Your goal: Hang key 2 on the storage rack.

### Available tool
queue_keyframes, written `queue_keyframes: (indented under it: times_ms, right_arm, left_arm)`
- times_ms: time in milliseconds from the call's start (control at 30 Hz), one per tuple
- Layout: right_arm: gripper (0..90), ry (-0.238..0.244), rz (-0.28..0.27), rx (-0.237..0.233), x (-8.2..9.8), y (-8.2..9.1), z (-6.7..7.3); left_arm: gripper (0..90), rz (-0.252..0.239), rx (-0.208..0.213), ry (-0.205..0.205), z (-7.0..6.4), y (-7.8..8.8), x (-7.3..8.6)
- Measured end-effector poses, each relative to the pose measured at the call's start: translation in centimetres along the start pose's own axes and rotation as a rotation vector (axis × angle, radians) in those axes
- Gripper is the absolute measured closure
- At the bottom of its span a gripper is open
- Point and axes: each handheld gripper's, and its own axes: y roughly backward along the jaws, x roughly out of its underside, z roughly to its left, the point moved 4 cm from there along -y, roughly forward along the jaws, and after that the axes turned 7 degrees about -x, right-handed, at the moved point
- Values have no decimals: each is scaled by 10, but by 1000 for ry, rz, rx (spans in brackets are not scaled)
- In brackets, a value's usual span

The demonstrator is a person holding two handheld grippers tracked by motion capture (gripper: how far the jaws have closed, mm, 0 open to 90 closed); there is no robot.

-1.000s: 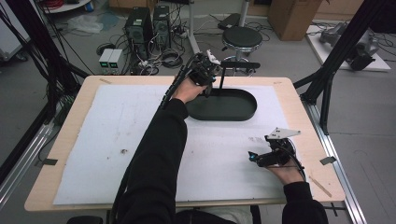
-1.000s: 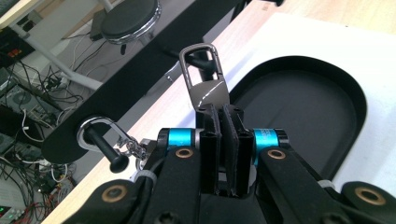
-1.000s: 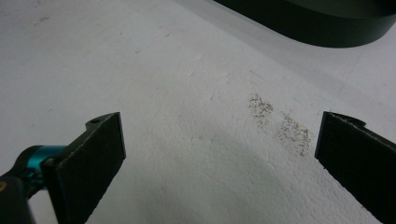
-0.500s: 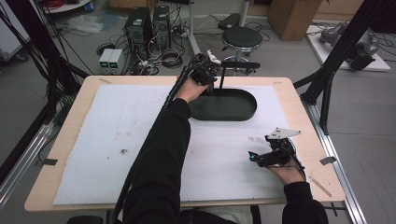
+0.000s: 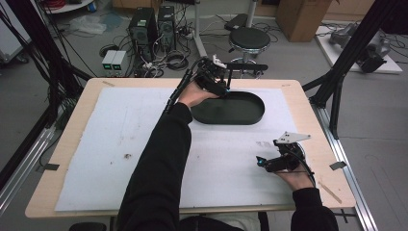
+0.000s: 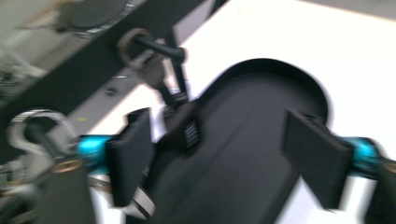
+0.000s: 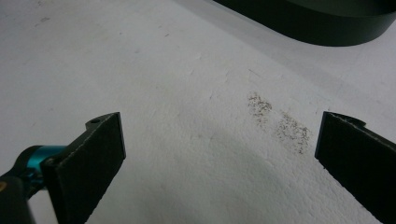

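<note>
white mat | L hand-held gripper jaws just spread over black tray | R hand-held gripper spread, unmoved

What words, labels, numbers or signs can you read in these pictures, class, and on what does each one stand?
None can be read.
Small white label by the black tray, left gripper view: printed marks, too blurred to read.
Grey boxes on the floor, high view: any print is too small to read.
</note>
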Motion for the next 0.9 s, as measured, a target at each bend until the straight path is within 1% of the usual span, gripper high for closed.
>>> queue_keyframes:
  times_ms: [33,67,133,167,200,267,367,467,733,833,900]
  right_arm:
    - [10,1,-1,1,0,0,0]
    - [9,0,0,0,0,0,0]
    - [10,0,-2,1,0,0,0]
    - [9,-3,-1,2,0,0,0]
    - [10,-4,-4,3,0,0,0]
    - [10,-1,-6,5,0,1,0]
    - [10,1,-5,6,0,1,0]
    - [9,-3,-2,3,0,1,1]
    - [10,-2,2,0,0,0,2]
    - [10,-3,4,1,0,0,2]
    - [9,0,6,3,1,0,2]
  left_arm:
    - [129,7,25,3,-1,1,1]
    - [78,11,50,14,-1,1,1]
    - [32,30,92,28,-1,1,3]
    - [17,38,99,36,0,2,4]
    - [17,43,89,39,1,3,6]
    - [17,32,83,50,2,5,8]
    - [17,15,93,60,5,12,13]
    - [17,8,92,60,6,19,20]
    - [17,3,82,68,13,35,37]
    - [17,10,82,69,14,40,45]
    - [17,12,75,67,14,43,50]
